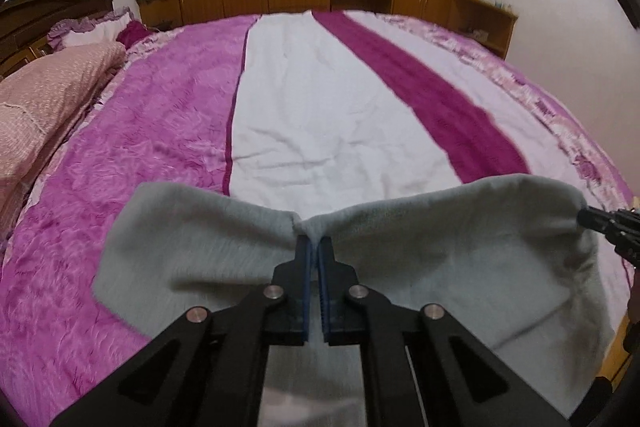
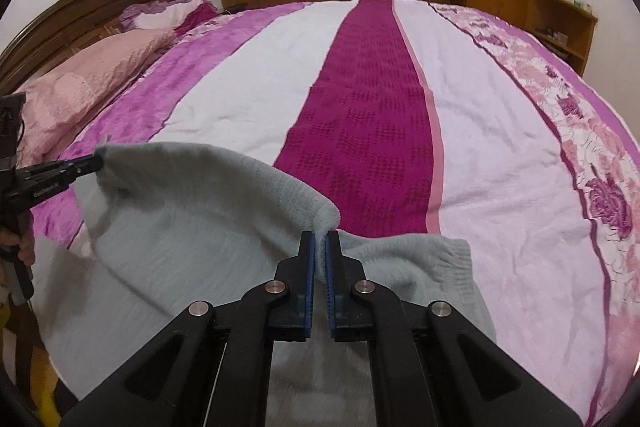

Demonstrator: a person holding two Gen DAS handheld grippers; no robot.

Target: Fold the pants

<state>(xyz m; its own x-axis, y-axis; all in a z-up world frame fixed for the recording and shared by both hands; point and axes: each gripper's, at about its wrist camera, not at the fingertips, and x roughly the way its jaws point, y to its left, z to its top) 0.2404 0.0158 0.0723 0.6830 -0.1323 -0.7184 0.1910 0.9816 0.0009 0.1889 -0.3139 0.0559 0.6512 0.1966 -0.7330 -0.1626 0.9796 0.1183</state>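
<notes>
- My left gripper [image 1: 314,241] is pinched tight on the grey pants [image 1: 440,267].
- My right gripper [image 2: 320,239] pinches them too.
- The pants hang between both, over the bed [image 2: 360,107].

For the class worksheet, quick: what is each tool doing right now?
Left tool: closed, pinching the top edge of the grey pants.
Right tool: closed, pinching the same edge further along.

The lower part of the grey pants [image 1: 440,267] is hidden behind the left gripper [image 1: 314,241] and cut off by the picture's bottom edge. The pillow [image 1: 48,107] is cropped at the left.
</notes>
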